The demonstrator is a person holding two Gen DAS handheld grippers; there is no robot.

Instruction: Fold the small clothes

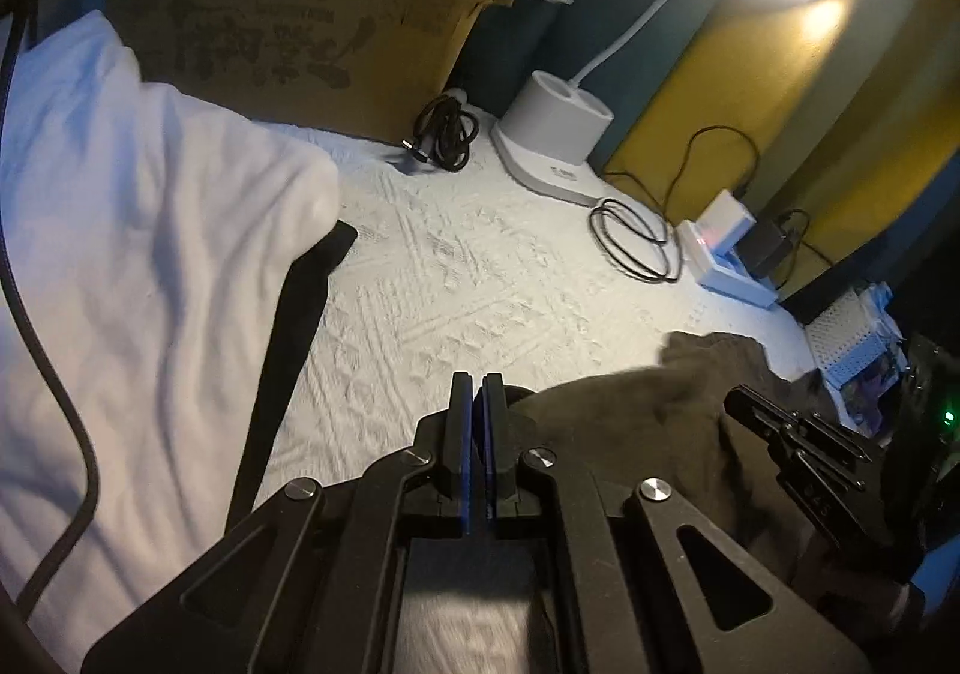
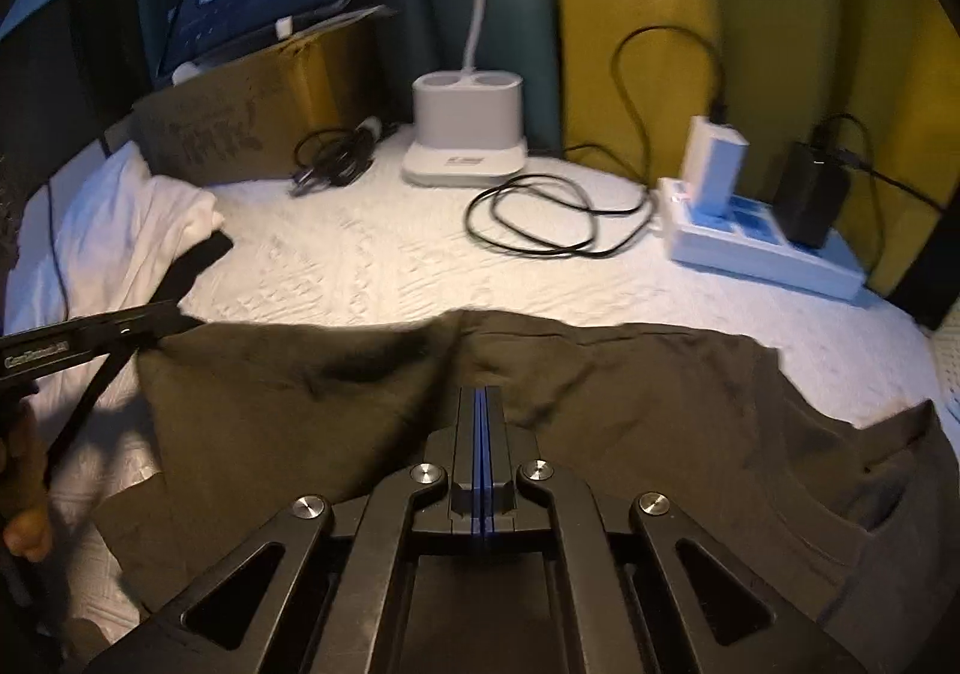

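In the left wrist view, the left tongs (image 1: pixel 478 383) are pressed together, blue pads meeting, over a white textured desk cover (image 1: pixel 468 278); whether they pinch cloth cannot be told here. Just right of them lies the dark olive-brown cloth garment (image 1: pixel 636 422), with the right tongs (image 1: pixel 735 404) over its far right part. Left of the left tongs lies a white folded cloth (image 1: pixel 138 230) over a black cloth strip (image 1: pixel 288 338). Beyond stand a brown cardboard box (image 1: pixel 288 38), a coiled black cable (image 1: pixel 447 134) and a white two-well charging stand (image 1: pixel 555 128). In the right wrist view, the right tongs (image 2: pixel 482 395) are pressed together with the dark garment spread under and around them, its upper edge just ahead of the tips; whether they pinch a fold cannot be told. Far to the left, the left tongs meet the garment's left corner. Ahead lie a looped black cord (image 2: pixel 540 221) and a white power strip (image 2: pixel 762 248).
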